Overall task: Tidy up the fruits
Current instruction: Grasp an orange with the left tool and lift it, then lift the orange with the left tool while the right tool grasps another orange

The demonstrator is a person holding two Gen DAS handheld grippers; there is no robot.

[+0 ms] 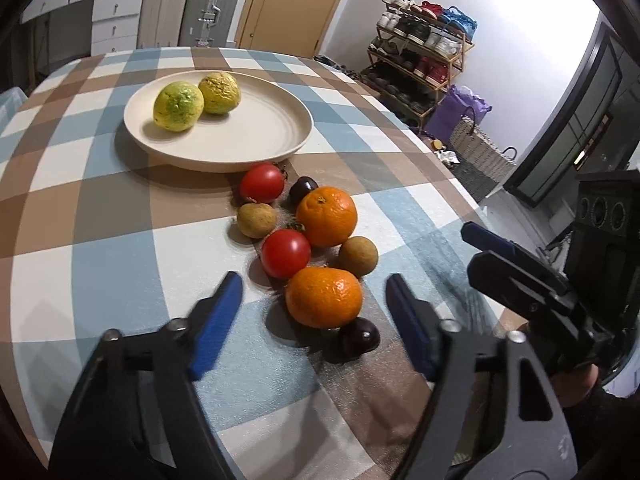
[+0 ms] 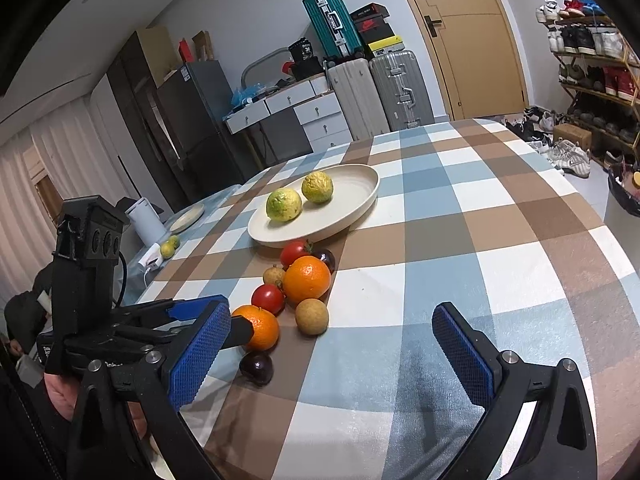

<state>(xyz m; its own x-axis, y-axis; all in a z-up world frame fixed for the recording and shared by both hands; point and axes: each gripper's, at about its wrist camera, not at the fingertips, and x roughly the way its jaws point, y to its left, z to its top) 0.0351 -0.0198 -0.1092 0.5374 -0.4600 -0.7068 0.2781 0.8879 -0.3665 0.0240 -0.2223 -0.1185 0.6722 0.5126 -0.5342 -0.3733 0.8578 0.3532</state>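
Two guavas (image 1: 196,100) sit on the far plate (image 1: 280,136); the near orange (image 1: 324,297) lies between the left gripper's (image 1: 314,312) parted, untouching pads. Centre both pads before closing. Right gripper (image 2: 332,352) stands wide, empty

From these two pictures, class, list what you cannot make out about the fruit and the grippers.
- Near orange: right wrist view, its left side is hidden behind the left gripper.
- Whether the left gripper's fingers touch that orange: left wrist view, the pads look blurred.
- Right gripper: left wrist view, partly cut off by the edge.
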